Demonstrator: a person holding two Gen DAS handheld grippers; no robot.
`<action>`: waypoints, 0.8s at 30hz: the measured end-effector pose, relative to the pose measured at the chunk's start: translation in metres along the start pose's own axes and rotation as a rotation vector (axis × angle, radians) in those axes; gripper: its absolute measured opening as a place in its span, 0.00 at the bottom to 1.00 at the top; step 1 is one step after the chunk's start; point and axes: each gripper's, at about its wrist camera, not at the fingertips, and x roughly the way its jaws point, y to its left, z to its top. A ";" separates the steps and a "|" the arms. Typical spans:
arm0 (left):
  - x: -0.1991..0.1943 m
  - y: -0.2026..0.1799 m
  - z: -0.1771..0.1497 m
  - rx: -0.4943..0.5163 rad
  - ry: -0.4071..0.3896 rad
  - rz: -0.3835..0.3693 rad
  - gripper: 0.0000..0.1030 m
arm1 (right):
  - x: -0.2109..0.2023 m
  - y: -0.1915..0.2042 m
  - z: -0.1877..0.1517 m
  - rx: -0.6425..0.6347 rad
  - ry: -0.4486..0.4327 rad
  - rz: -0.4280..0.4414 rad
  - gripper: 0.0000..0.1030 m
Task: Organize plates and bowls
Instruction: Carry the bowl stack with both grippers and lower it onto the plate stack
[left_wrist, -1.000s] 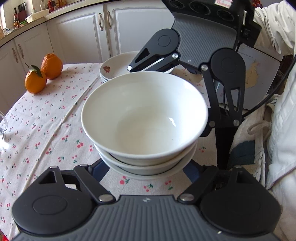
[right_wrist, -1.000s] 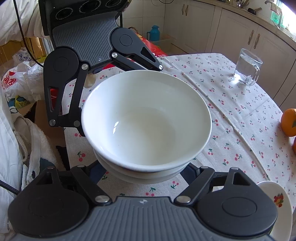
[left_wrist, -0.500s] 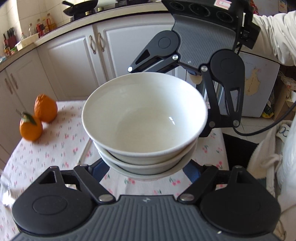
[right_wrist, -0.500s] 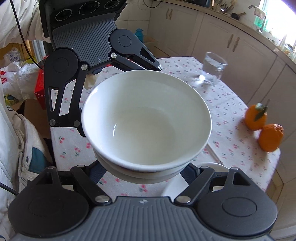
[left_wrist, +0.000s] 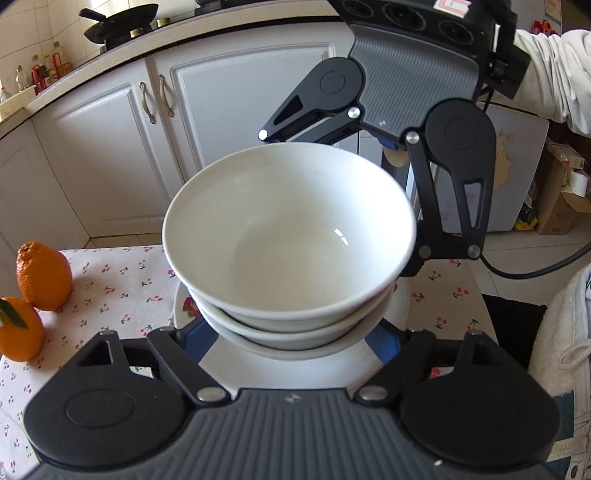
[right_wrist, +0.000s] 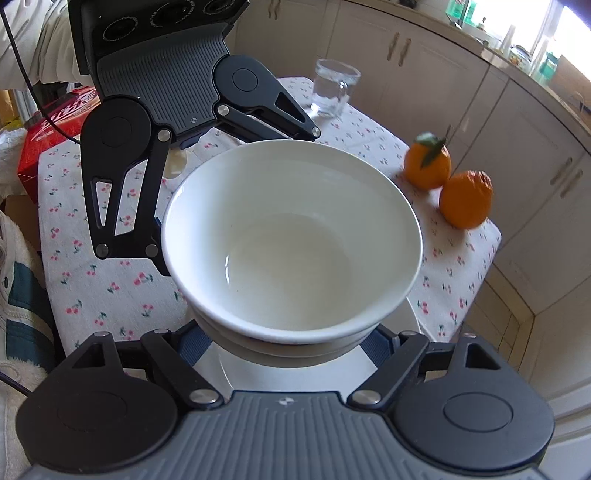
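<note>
A stack of white bowls (left_wrist: 291, 240) (right_wrist: 291, 240) is held between my two grippers, which face each other across it. My left gripper (left_wrist: 291, 343) is spread wide with its blue pads against the near side of the stack. My right gripper (right_wrist: 291, 343) grips the opposite side the same way. The stack is just above a stack of white plates (left_wrist: 295, 373) (right_wrist: 295, 373) with a red flower motif, at the edge of the cherry-print tablecloth (left_wrist: 110, 280). I cannot tell whether the bowls touch the plates.
Two oranges (left_wrist: 33, 295) (right_wrist: 447, 181) lie on the cloth beside the plates. A glass mug of water (right_wrist: 334, 88) stands farther along the table. A red box (right_wrist: 55, 129) sits off the table's end. White kitchen cabinets (left_wrist: 129, 147) stand beyond the table edge.
Both grippers have carried the bowl stack across the table to a spot over the plates. The oranges and the table edge are now much closer.
</note>
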 end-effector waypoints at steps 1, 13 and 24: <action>0.001 0.000 0.000 -0.002 0.002 -0.004 0.82 | 0.002 -0.002 -0.001 0.006 0.002 0.001 0.85; 0.019 0.008 0.005 -0.011 0.023 -0.027 0.82 | 0.009 -0.012 -0.008 0.057 0.004 0.019 0.86; 0.025 0.013 0.006 -0.021 0.035 -0.038 0.82 | 0.016 -0.015 -0.010 0.085 0.004 0.036 0.86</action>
